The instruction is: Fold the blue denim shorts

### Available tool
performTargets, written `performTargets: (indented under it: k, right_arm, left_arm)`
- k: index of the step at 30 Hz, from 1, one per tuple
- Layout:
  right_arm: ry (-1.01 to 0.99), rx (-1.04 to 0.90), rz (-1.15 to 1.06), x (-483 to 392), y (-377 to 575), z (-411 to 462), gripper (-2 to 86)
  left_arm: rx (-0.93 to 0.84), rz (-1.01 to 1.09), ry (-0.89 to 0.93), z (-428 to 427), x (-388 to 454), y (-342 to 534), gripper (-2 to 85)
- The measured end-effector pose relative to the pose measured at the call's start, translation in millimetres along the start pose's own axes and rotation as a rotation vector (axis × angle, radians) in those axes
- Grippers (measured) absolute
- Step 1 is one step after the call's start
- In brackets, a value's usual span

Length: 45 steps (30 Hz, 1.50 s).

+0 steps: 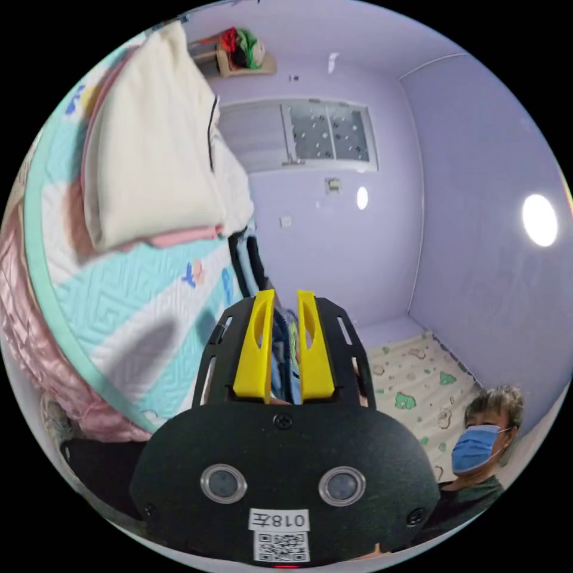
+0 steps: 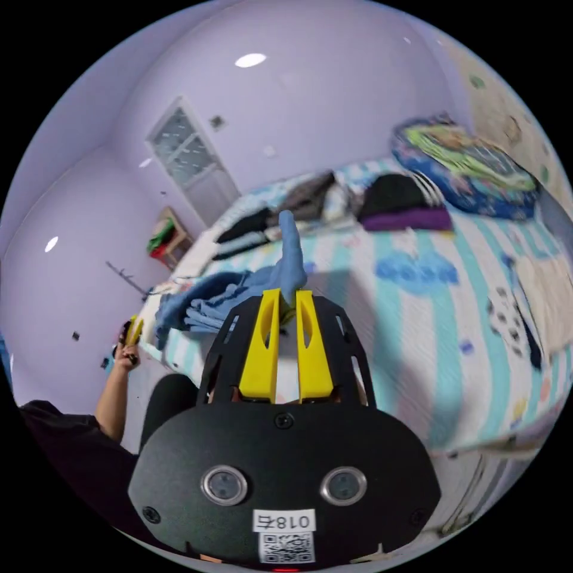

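- Yellow jaws of the right gripper [image 2: 285, 298] sit close together in the right gripper view, and both press on a corner of the blue shorts [image 2: 239, 292].
- That pinched corner sticks up past the jaw tips like a soft blue finger. It points away from the camera, toward the far side of the bed [image 2: 430, 358].
- From there the shorts run away to one side as a long, rumpled strip. The far end is bunched in folds on the bed edge, near the other gripper [image 2: 134, 331], which a hand holds.
- Light blue, soft and wrinkly is how the cloth looks.
- Over in the left gripper view, the left gripper [image 1: 285, 310] has its yellow jaws nearly together with blue cloth [image 1: 280, 358] between them. I cannot tell if both jaws press on it.
- Piles of clothes [image 2: 394, 203] lie further back on the striped bed.
- Each gripper has a white sticker with small marks and a square code.
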State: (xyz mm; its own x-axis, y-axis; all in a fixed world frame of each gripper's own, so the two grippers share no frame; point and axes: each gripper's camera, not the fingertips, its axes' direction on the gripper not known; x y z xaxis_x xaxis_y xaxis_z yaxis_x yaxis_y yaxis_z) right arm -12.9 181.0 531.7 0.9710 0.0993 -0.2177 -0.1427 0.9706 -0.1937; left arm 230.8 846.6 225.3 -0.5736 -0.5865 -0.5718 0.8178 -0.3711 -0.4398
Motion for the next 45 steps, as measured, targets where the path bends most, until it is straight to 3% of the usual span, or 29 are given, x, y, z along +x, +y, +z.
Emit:
performTargets:
  k: [3,7,10,14,20,26,34,41,45]
  right_arm:
    - [0.047,-0.019,0.15,63.2,62.5,-24.5,6.4]
    - [0.107,0.045,0.086,67.2,100.8,-44.0,7.0]
    - [0.079,0.026,-0.111,40.4,103.7,-35.3,7.8]
    - [0.056,-0.005,-0.407,-9.2,103.6,-10.2,8.5]
    - [0.106,-0.085,-0.634,-34.6,103.1,27.3,9.4]
    - [0.093,-0.235,-0.662,-4.2,103.8,46.9,9.9]
    - [-0.117,-0.249,-0.449,70.6,89.7,-1.3,2.0]
    - [-0.505,-0.006,0.098,198.8,99.6,-70.2,0.9]
    - [-0.525,0.116,0.244,250.3,123.7,-104.1,0.8]
  left_arm:
    - [-0.15,0.054,0.015,25.6,3.4,29.9,7.2]
    - [-0.436,0.167,-0.12,94.5,30.9,89.0,7.4]
    - [-0.615,0.25,-0.162,161.0,51.5,134.6,7.7]
    - [-0.776,0.33,-0.368,244.0,61.7,188.6,8.9]
    - [-0.815,0.29,-0.448,298.1,59.1,250.3,10.9]
    - [-0.789,0.242,-0.487,324.2,48.7,246.5,13.2]
    - [-0.829,0.169,-0.41,350.5,35.9,231.9,13.3]
    - [-0.798,0.055,-0.278,338.9,28.1,222.7,13.3]
    - [-0.736,-0.158,-0.135,337.3,5.0,231.8,14.3]
